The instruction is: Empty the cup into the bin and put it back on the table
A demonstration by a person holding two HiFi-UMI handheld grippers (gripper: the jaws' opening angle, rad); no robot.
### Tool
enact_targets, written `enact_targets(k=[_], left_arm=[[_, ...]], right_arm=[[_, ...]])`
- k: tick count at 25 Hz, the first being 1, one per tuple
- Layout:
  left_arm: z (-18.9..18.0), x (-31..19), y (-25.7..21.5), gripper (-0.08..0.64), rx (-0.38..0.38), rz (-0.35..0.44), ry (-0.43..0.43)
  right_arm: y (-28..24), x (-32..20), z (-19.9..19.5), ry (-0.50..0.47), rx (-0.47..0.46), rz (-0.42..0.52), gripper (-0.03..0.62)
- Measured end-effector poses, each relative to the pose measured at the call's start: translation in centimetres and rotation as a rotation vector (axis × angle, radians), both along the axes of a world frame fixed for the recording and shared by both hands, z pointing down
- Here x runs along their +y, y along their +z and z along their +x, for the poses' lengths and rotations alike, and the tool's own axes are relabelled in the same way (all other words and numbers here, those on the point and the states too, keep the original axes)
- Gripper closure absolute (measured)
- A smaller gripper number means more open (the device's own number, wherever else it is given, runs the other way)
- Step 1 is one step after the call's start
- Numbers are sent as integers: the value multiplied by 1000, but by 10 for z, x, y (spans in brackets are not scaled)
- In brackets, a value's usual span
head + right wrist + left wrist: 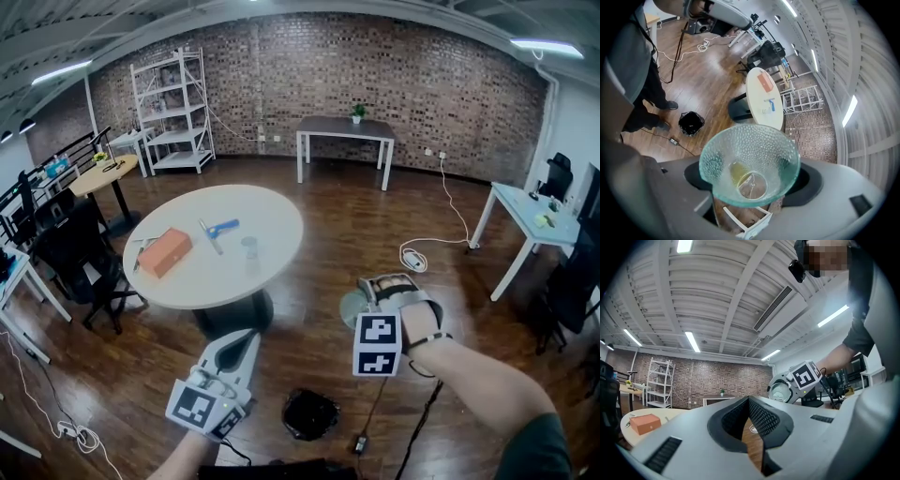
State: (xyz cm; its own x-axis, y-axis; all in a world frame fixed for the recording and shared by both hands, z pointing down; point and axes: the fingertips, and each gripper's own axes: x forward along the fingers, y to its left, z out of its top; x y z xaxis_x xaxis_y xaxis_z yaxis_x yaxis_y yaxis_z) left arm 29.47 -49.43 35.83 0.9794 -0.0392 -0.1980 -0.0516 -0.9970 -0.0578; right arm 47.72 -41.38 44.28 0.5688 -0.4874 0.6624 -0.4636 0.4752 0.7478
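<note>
This is an open, loft-style office or studio workspace. It has a long bare brick wall [403,75], a dark wooden plank floor [347,225] and ceiling strip lights [548,47]. A white metal shelving rack [173,108], a round white desk [267,216], a rectangular desk [345,128], black office chairs [80,253] and loose cables [412,255] furnish it.

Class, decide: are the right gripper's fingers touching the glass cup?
Touching. The right gripper view shows the glass cup clamped between the fingers of the right gripper, both pressed against its sides.
</note>
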Motion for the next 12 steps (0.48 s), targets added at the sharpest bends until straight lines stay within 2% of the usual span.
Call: enact_targets(k=[5,12], left_arm=[[-2,-7,1,555,15,14,-28],[-4,-11,8,555,-4,-24,-38]], right_arm=[[4,-3,1,-20,35,-28,192],[4,-11,-4,-66,97,-81,192]])
